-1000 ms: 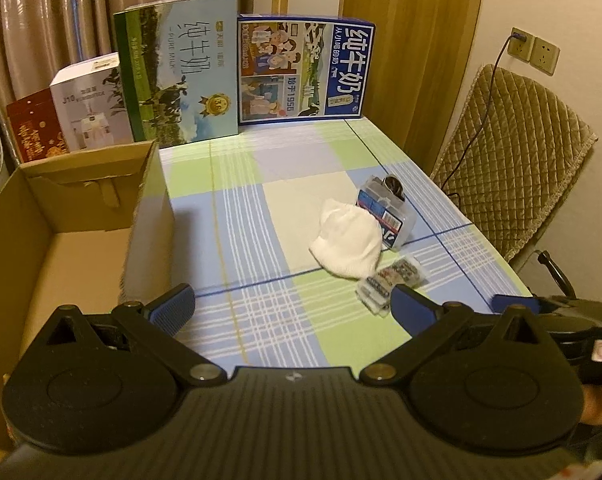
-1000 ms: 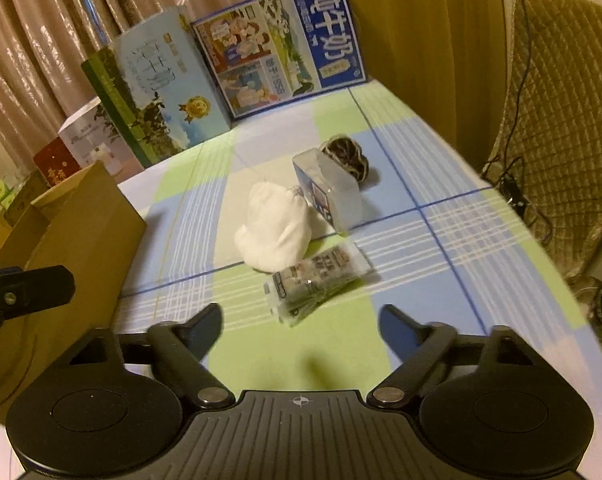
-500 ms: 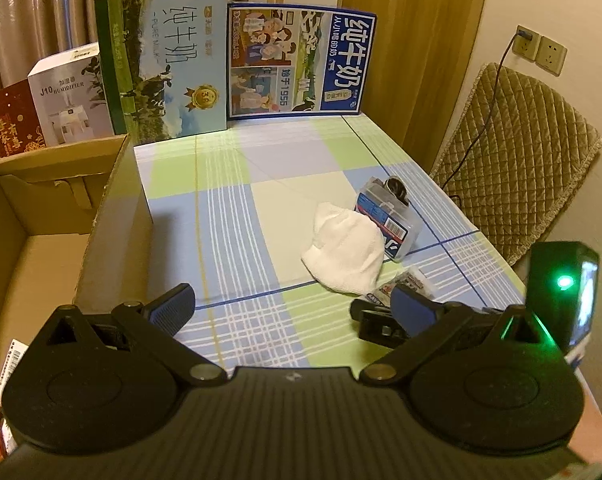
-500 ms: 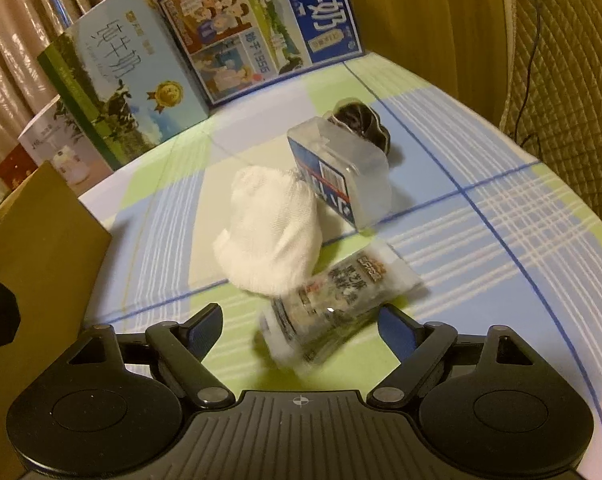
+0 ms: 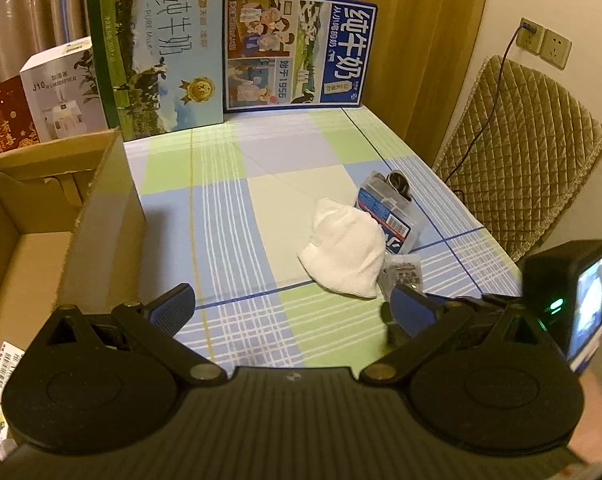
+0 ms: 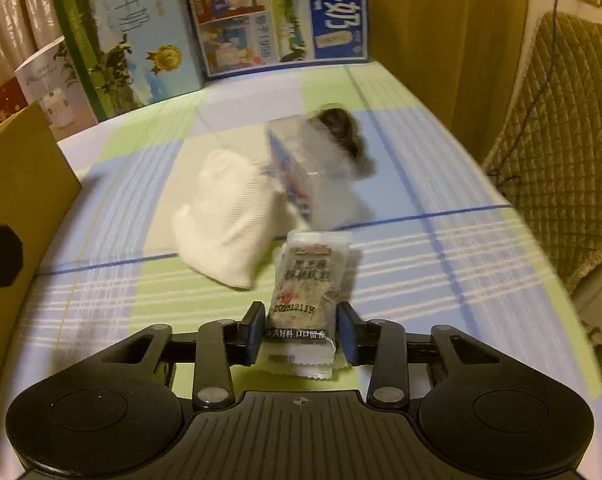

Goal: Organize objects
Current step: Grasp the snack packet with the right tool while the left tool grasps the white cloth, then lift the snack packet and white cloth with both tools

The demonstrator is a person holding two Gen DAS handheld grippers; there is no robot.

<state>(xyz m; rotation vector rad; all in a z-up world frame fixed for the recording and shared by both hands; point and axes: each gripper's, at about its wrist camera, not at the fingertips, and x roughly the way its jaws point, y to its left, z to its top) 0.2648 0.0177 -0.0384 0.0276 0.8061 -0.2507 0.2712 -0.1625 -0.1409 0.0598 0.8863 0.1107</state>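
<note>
A clear snack packet with dark print sits between the pads of my right gripper, whose jaws are closing, and both pads touch its sides. In the left wrist view the same packet shows just past a white folded cloth. Behind the cloth lies a clear plastic box with a blue label, and a dark round thing sits at its far end. My left gripper hangs open over the checked tablecloth with nothing between its fingers.
An open cardboard box stands at the left, with a few printed items in its near corner. Two milk cartons and smaller boxes line the back edge. A quilted chair stands past the table's right edge.
The right gripper came down over the packet and its jaws narrowed onto it. The packet now lies lengthwise between the fingers. The left gripper drifted slightly forward and down.
</note>
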